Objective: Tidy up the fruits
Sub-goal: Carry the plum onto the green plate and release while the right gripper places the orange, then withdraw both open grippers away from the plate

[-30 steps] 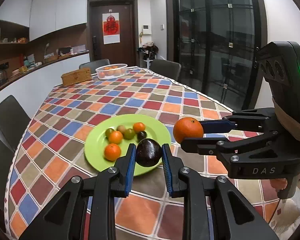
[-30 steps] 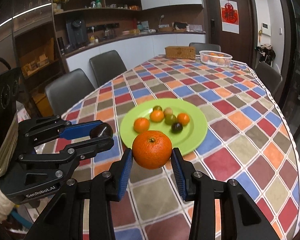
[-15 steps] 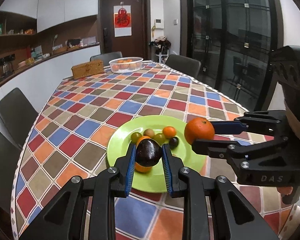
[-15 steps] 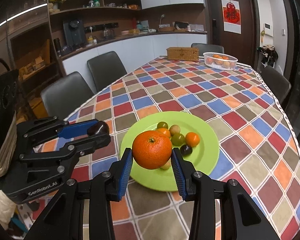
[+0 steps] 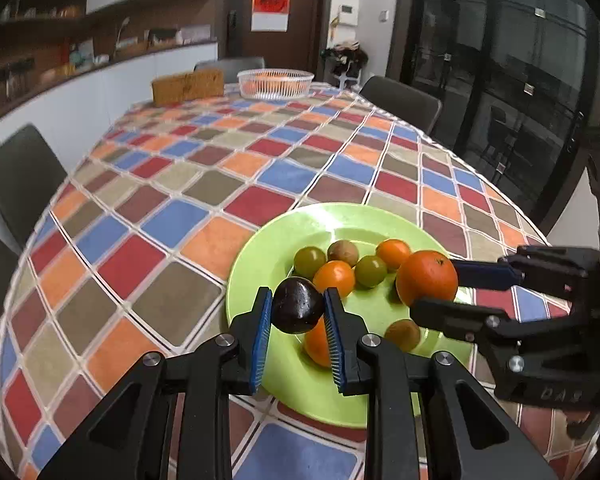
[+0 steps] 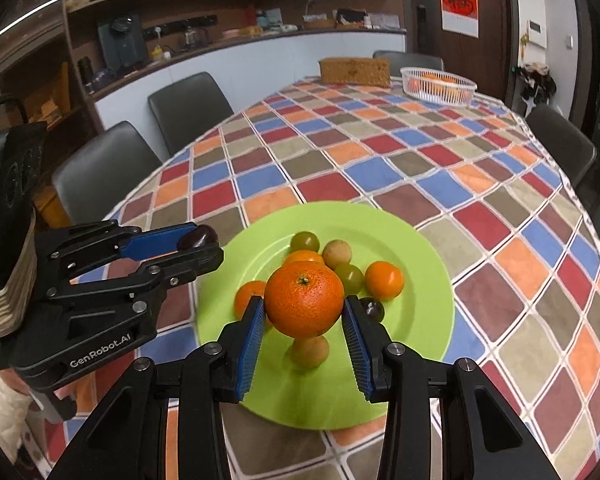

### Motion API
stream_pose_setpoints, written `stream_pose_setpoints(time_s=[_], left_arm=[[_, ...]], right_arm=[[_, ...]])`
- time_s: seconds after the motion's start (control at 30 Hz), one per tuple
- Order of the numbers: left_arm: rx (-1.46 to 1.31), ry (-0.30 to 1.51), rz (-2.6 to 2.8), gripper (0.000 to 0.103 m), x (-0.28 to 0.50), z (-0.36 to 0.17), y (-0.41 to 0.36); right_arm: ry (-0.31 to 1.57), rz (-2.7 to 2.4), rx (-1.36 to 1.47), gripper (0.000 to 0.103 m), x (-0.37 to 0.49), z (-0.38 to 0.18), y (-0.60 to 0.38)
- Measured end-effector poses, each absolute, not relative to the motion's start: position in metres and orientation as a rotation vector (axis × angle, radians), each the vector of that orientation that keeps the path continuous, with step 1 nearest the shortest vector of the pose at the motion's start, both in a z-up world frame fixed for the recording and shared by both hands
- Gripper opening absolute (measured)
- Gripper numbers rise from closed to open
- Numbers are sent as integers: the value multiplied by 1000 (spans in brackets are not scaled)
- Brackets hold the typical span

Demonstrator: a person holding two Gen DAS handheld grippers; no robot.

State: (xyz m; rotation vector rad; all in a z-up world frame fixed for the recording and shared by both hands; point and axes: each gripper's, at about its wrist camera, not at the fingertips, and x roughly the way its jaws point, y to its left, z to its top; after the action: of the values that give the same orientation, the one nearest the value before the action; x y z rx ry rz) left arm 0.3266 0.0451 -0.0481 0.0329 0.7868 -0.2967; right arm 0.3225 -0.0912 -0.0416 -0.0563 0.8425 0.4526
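Observation:
A green plate [image 5: 268, 256] [image 6: 420, 240] on the checkered tablecloth holds several small fruits: oranges, green ones, a brown one and a dark one. My left gripper [image 5: 298, 312] is shut on a dark plum [image 5: 298, 304] and holds it above the plate's near left rim; it also shows in the right wrist view [image 6: 198, 242]. My right gripper [image 6: 304, 316] is shut on a large orange [image 6: 304, 298] above the plate's middle; the orange also shows in the left wrist view [image 5: 427, 278].
A white basket [image 5: 275, 83] [image 6: 438, 84] of oranges and a woven box [image 5: 188, 86] [image 6: 354, 70] stand at the table's far end. Dark chairs [image 6: 100, 164] line both sides. A counter with shelves runs along the left wall.
Both grippers have moved forward over the plate with their fruits still held. The plate now lies closer beneath them.

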Motion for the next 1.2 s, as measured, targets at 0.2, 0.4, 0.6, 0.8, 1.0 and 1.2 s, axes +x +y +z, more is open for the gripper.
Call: stream_pose_setpoints(time_s=[0.2,0.4,0.6,0.8,1.0,1.2], left_arm=[[-1,845,-285,26,347,-64,48],[19,847,-268,40,347,-69,46],[37,817,-245,41,331,-57,47],[99,762,-192,43,304,-35,43],[154,719,-134,46,273,-9,35],[171,657,-118,57,233,13,23]], right_arm=[[891,439,-50,41,338,-58,-87],[910,424,-62,41,342,-67,-85],[896,415,-45,45,337,-64,-91],[856,405,-27,45,319,-50,-99],[804,374,-2,45,294,-31,-111],[746,350,-2,53,261,-11,-125]])
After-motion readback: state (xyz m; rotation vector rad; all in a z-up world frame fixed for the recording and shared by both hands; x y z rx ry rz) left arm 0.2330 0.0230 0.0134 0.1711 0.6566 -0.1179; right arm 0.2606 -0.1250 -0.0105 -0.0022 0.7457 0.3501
